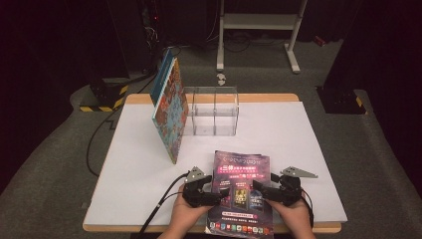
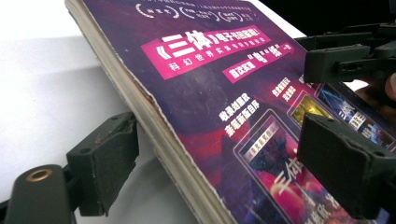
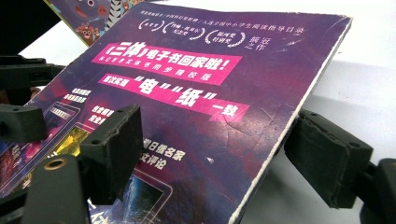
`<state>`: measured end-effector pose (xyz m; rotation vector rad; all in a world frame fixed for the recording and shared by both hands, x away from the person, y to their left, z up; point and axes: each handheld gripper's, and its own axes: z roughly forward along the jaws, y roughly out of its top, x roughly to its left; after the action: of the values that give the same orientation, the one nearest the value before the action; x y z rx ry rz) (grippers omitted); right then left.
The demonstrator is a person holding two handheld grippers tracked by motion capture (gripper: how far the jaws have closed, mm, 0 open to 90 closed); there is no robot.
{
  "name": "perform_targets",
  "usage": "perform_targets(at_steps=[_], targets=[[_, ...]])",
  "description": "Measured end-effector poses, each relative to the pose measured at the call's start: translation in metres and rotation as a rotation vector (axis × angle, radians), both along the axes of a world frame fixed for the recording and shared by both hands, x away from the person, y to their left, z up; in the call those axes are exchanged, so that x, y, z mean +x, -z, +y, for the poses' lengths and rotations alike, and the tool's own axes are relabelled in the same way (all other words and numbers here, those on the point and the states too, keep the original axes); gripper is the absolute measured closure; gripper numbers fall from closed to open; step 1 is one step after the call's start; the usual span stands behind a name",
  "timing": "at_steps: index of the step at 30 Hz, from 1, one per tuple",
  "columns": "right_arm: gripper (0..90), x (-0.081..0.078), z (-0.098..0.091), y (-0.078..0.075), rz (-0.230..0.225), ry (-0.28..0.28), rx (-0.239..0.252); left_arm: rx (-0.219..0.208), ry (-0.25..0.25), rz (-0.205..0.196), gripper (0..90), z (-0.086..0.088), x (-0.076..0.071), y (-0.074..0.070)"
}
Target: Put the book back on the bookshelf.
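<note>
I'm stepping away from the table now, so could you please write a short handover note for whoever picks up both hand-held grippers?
Left hand-held gripper: open, jaws straddling the purple magazine's left edge.
Right hand-held gripper: open, jaws straddling its right edge.
Magazine: flat at the table's near edge, overhanging slightly.
Colourful book: leaning against the clear acrylic organiser at the back.
Done: one book at the organiser.
Left: probably grip the magazine, lift it and take it to the organiser.

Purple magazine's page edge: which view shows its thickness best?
The left gripper view: the purple magazine shows its stacked page edge close up. The right gripper view shows mostly cover and a thin white edge; the high view shows only the cover.
</note>
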<state>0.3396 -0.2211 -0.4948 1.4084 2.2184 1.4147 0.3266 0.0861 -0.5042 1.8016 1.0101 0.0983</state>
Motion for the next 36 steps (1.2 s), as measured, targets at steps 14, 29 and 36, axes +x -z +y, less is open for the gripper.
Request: perform_targets(at_steps=[14,29,36], targets=[[32.6,-0.003,0.012,-0.013,-0.082,0.024,-0.119,0.080,-0.070,-0.093,37.4,0.001,-0.009,-0.012],[43.9,-0.003,0.009,-0.016,-0.100,0.028,-0.139,0.176,-0.088,-0.189,65.8,-0.002,-0.014,-0.024],[49.2,0.001,0.011,-0.019,-0.105,0.026,-0.149,0.205,-0.092,-0.185,71.8,-0.003,-0.012,-0.030]])
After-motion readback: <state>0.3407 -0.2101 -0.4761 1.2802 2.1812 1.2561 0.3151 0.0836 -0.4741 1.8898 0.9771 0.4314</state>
